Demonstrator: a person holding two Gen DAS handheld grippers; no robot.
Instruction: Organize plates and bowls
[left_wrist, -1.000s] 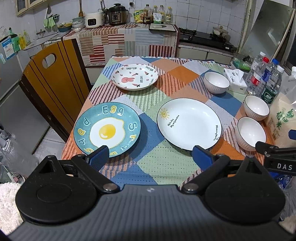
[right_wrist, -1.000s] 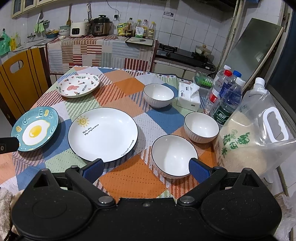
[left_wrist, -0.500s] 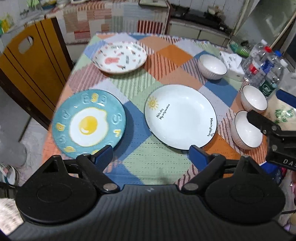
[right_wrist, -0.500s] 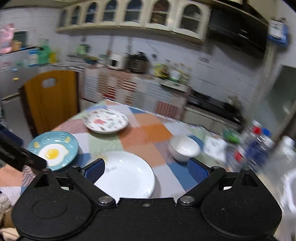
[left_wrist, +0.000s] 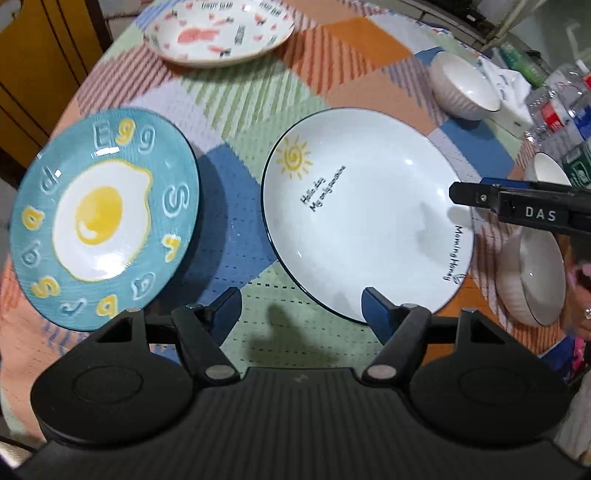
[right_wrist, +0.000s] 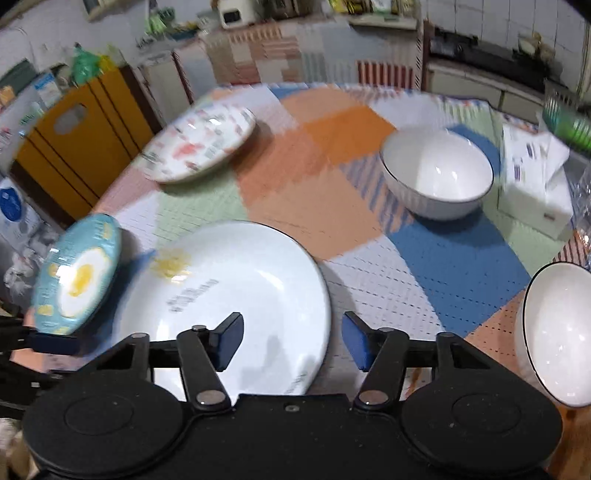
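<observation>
Plates and bowls are spread over the tabletop (left_wrist: 325, 88), which is covered by a patchwork cloth. The large white plate with a sun drawing (left_wrist: 365, 210) lies in the middle. To its left, with a gap between them, lies the blue egg plate (left_wrist: 103, 218), and at the far side is the pink patterned plate (left_wrist: 218, 29). One white bowl (right_wrist: 437, 171) stands far to the right, near a white tissue box (right_wrist: 535, 184). Another white bowl (right_wrist: 557, 332) is at the right edge, close to the camera; in the left wrist view a third bowl (left_wrist: 550, 171) shows behind the right tongs.

The left tongs (left_wrist: 301, 310) are released and hold nothing; they hang above the tabletop between the egg plate and the near rim of the white plate. The right tongs (right_wrist: 293, 341) are also spread apart and empty, over the near right rim of the white plate. In the left wrist view they reach in from the right above this plate's right side. The right wrist view is blurred.
</observation>
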